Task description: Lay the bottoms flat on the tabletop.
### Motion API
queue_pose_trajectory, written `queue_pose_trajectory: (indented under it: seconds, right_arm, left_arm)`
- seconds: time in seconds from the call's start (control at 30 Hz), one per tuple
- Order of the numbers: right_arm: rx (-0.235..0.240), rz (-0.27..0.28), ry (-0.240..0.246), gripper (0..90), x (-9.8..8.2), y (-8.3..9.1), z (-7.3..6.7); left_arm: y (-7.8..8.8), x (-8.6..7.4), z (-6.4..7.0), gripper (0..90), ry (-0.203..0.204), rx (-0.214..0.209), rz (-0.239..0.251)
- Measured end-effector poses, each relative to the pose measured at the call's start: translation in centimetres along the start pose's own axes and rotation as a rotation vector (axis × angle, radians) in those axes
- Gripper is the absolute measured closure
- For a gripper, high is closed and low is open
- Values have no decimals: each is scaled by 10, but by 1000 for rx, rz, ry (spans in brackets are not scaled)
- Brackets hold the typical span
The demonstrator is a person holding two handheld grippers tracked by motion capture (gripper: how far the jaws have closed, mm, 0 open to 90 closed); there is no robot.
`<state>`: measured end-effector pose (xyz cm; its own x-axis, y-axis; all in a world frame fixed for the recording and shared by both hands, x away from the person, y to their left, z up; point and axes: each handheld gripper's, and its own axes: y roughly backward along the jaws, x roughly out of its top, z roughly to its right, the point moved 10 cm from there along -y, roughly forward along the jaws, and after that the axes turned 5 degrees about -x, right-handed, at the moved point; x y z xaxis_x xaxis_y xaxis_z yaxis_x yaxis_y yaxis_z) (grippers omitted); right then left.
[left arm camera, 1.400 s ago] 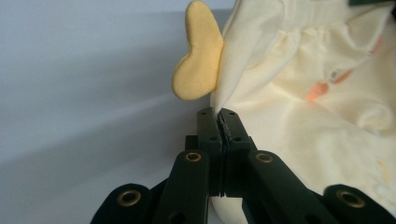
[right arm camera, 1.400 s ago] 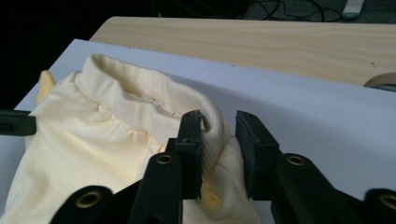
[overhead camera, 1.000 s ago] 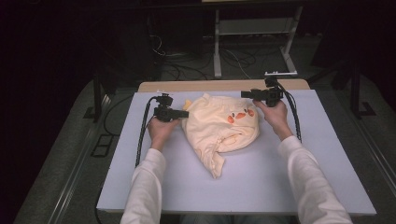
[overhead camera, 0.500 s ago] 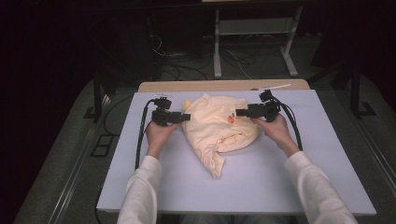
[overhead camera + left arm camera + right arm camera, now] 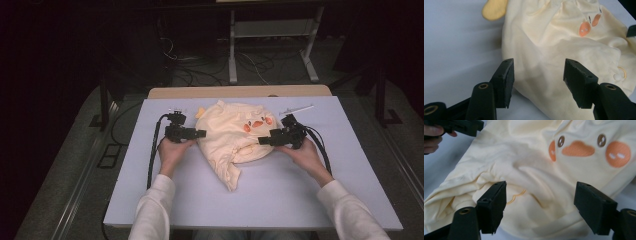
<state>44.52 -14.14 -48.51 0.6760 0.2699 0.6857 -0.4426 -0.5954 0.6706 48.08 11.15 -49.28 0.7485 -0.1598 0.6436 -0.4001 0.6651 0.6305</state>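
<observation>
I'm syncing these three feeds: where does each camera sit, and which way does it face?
High view: above the person's side, facing forward and down on the table; forearms, both hands show.
Left gripper view: rides the left gripper, facing the garment.
Right gripper view: rides the right gripper, facing the garment's duck face.
Shared: all show the garment.

A pale cream-yellow cloth garment (image 5: 235,137) lies crumpled in a loose heap on the middle of the pale blue-white counter (image 5: 280,195), toward its far side. Its upper face bears a printed duck face: two dark oval eyes, an orange bill and round orange cheeks (image 5: 618,153). A narrower bunched end trails toward the near edge. A darker yellow flap (image 5: 495,9) sticks out at its far-left side.
</observation>
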Motion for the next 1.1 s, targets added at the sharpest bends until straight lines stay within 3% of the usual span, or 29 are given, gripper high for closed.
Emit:
queue_pose_trajectory:
  seconds: [0.1,0.2,0.3,0.47,0.57,0.77,0.93,1.1]
  right_arm:
    - [6,-32,15,298,-12,-2,-7]
    - [2,-67,46,332,-20,-7,-12]
    - [15,-87,43,400,-23,-13,-15]
    - [-17,-135,73,632,-32,-23,-17]
    - [-53,-136,102,827,-34,-23,-15]
    - [8,-165,105,853,-32,-11,-16]
    - [73,-180,103,855,-24,11,-6]
    - [93,-189,137,855,-22,25,6]
  left_arm:
    - [-9,-5,0,465,28,-14,-26]
    - [-16,-8,0,547,66,-30,-32]
    - [-22,-10,3,648,94,-64,-32]
    - [-29,-11,7,816,112,-100,-24]
    - [-28,-10,7,835,105,-91,-15]
    - [-15,-4,2,839,104,-69,3]
    - [-8,0,2,841,89,-70,0]
    - [-6,5,8,842,67,-78,-5]
